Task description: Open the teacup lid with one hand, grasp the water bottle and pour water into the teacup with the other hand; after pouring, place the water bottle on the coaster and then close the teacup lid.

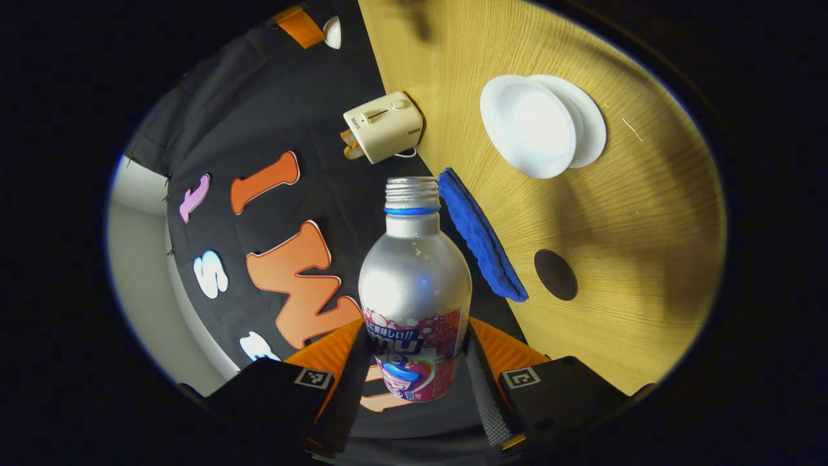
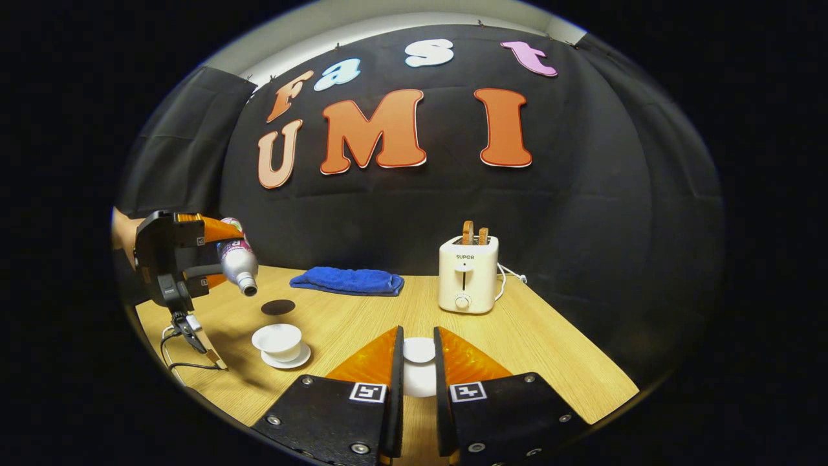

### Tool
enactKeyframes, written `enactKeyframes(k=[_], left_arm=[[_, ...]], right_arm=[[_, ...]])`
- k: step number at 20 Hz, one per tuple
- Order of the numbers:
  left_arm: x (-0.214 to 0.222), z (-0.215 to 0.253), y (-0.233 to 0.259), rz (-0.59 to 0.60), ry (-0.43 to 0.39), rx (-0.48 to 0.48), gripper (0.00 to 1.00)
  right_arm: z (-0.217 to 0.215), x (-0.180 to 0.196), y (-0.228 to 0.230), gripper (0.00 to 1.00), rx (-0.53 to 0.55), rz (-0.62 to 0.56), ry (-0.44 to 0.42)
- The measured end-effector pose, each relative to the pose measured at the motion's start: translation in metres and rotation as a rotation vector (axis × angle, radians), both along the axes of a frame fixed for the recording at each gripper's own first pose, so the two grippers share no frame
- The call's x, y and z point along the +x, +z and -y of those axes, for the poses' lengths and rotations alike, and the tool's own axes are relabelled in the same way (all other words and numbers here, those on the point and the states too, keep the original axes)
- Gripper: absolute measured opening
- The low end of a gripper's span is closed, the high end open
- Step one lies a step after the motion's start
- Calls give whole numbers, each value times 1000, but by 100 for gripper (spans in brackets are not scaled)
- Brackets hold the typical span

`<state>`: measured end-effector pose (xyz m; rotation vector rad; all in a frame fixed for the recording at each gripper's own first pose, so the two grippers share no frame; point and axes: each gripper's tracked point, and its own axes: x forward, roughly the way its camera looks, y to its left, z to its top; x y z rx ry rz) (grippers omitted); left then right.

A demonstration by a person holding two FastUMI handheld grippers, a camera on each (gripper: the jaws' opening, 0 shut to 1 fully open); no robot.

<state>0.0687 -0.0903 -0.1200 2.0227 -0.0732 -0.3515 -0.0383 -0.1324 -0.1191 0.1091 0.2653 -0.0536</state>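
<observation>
The left claw (image 1: 414,362) grips the tilted, uncapped silver metal water bottle (image 1: 414,285) above the wooden counter (image 1: 621,259), while the right claw (image 2: 418,353) pinches the white teacup lid (image 2: 419,350).

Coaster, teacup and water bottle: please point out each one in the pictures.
coaster (image 2: 278,307), right gripper view, middle of the dark disc.
teacup (image 2: 277,338), right gripper view, inside of the open white bowl.
water bottle (image 1: 414,278), left gripper view, silver shoulder above the label.
</observation>
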Motion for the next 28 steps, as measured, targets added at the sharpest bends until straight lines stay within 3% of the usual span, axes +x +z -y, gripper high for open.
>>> enactKeyframes(k=[9,12,14,18,20,22,28], left_arm=[[3,1,21,63,-20,61,80],[3,5,23,72,-30,82,77],[1,6,23,76,-34,90,83],[0,9,23,83,-50,110,77],[1,11,23,86,-57,121,83],[2,13,20,87,-64,135,77],[0,19,18,96,-99,165,77]], right_arm=[[6,-2,-1,22,5,-4,-23],[-8,-5,-1,22,10,2,11],[-7,-5,1,22,-13,4,13],[-10,-5,7,22,-19,17,27],[-11,-5,8,22,-24,19,30],[-13,-5,10,22,-30,26,36],[-14,-3,15,22,-34,32,48]])
